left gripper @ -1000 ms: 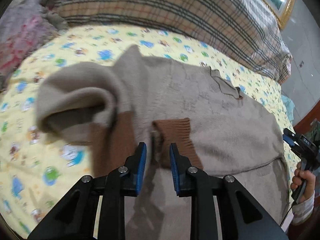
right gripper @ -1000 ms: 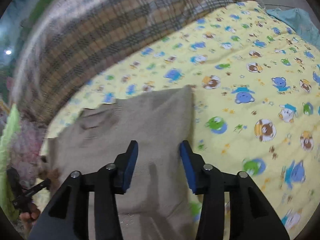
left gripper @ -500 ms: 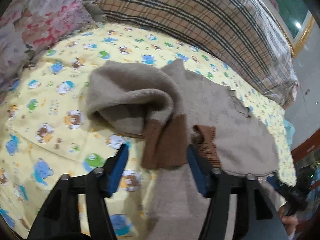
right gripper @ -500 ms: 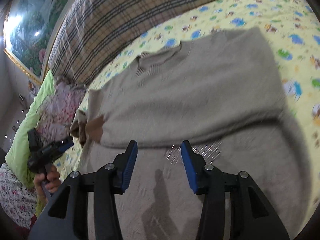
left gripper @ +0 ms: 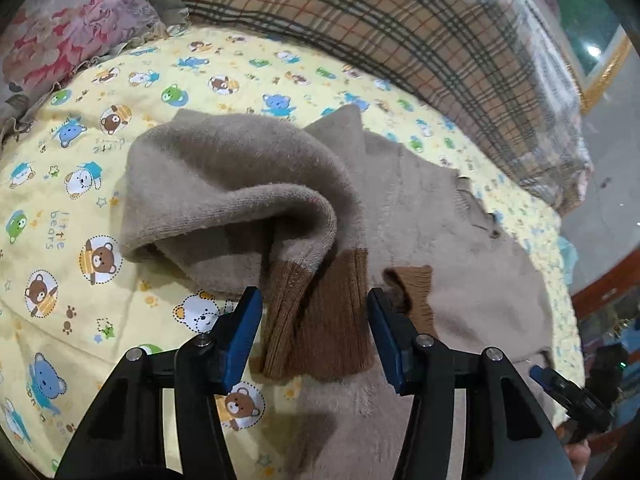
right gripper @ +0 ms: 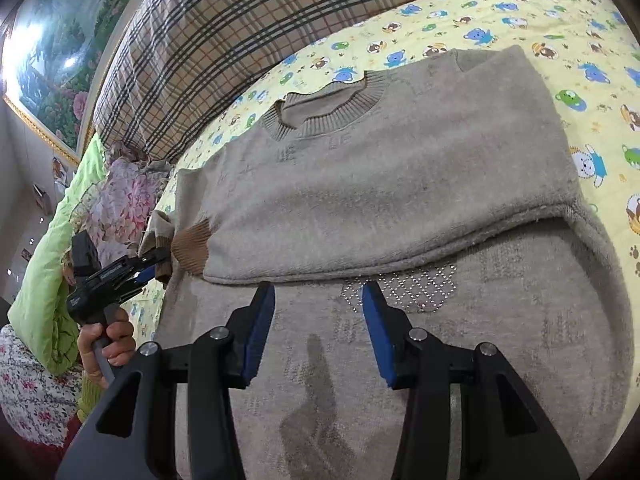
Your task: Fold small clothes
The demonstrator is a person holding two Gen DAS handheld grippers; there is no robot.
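A beige sweater (right gripper: pixel 380 184) lies on the yellow bear-print bedsheet (left gripper: pixel 80 208), neckline toward the plaid blanket (left gripper: pixel 400 32). Its upper part is folded down over the lower part, where a patch of small studs (right gripper: pixel 416 288) peeks out under the fold edge. The left sleeve (left gripper: pixel 224 188) lies bunched and looped on itself, its brown ribbed cuff (left gripper: pixel 320 316) resting at the sweater's edge. The left gripper (left gripper: pixel 314 338) hovers right over that cuff, fingers spread wide and holding nothing. The right gripper (right gripper: pixel 318 332) hangs above the lower front of the sweater, fingers also apart and empty. A floral pillow (left gripper: pixel 72 20) sits by the blanket.

A second ago the left gripper's fingers were nearly together at the cuffs; they have since opened and drawn back, leaving the sleeve slumped.
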